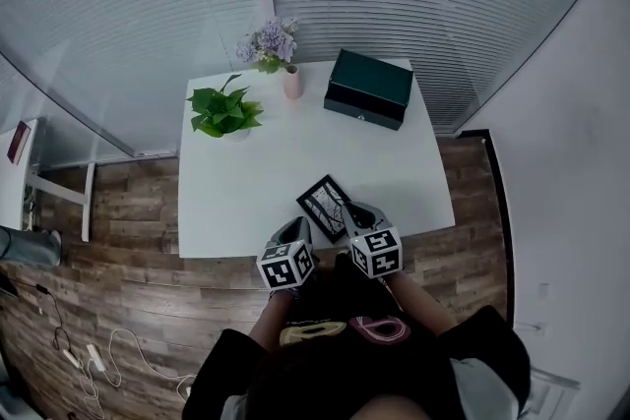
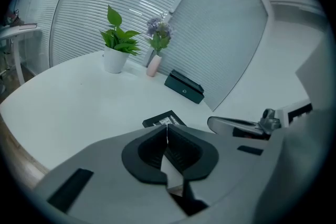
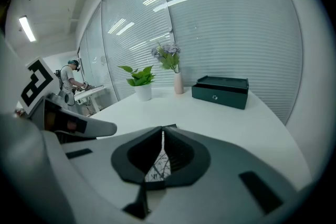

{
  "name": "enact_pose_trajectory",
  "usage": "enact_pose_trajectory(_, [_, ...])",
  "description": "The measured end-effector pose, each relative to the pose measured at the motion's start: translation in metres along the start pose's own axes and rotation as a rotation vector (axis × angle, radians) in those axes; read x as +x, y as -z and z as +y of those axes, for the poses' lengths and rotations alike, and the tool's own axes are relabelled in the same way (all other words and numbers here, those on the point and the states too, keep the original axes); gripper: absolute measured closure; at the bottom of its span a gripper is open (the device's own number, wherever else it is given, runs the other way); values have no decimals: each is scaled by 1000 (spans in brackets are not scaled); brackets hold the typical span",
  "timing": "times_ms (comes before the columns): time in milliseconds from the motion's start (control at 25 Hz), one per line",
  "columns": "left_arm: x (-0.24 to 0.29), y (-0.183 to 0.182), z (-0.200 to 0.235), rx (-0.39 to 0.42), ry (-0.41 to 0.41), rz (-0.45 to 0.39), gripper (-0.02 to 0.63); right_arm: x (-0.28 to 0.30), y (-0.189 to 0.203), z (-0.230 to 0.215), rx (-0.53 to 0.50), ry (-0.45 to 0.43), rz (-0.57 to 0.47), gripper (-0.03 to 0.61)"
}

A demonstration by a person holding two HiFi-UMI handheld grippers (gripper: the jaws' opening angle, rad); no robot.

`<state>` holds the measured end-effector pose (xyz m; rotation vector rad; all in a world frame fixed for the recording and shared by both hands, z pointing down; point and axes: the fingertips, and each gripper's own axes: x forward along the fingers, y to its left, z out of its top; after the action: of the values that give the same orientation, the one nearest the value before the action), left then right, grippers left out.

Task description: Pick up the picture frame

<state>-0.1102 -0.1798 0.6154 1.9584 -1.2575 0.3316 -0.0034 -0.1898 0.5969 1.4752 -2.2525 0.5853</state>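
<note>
The picture frame [image 1: 324, 205], black-edged with a branch drawing, lies flat on the white table [image 1: 246, 192] near its front edge. My left gripper [image 1: 298, 224] is shut and empty, just left of the frame's near corner. My right gripper [image 1: 357, 210] is also shut and empty, at the frame's right side. In the left gripper view the closed jaws [image 2: 167, 126] point at the frame [image 2: 160, 119], which lies just beyond them. The right gripper view shows its closed jaws [image 3: 161, 131] above the frame [image 3: 157, 169], whose drawing shows through the gap below.
A potted green plant [image 1: 224, 111], a pink vase of purple flowers [image 1: 292, 82] and a dark green box [image 1: 368, 88] stand along the table's far side. The table's front edge is right under my grippers. Cables [image 1: 108, 359] lie on the wooden floor at left.
</note>
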Motion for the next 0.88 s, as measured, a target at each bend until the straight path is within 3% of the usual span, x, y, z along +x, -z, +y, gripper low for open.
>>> enact_pose_trajectory(120, [9,-4,0,-24,-15,8,595,10,-1,-11,5,-10,41,552])
enact_pose_trajectory(200, [15,-6,0,-50,-38,10,595,15,-3,-18,-1,-25,64,497])
enact_pose_trajectory(480, [27,-7,1,-142,-130,15,591,29,-8,-30,-43,-82,128,483])
enact_pose_trajectory(600, [32,-3,-2,-168,-147,22,506,33,-4,-33,-53,-108,160,474])
enact_pose_trajectory(880, [44,8,0,-233,-174,58,384,50,11,-29,-10,-179,229,433])
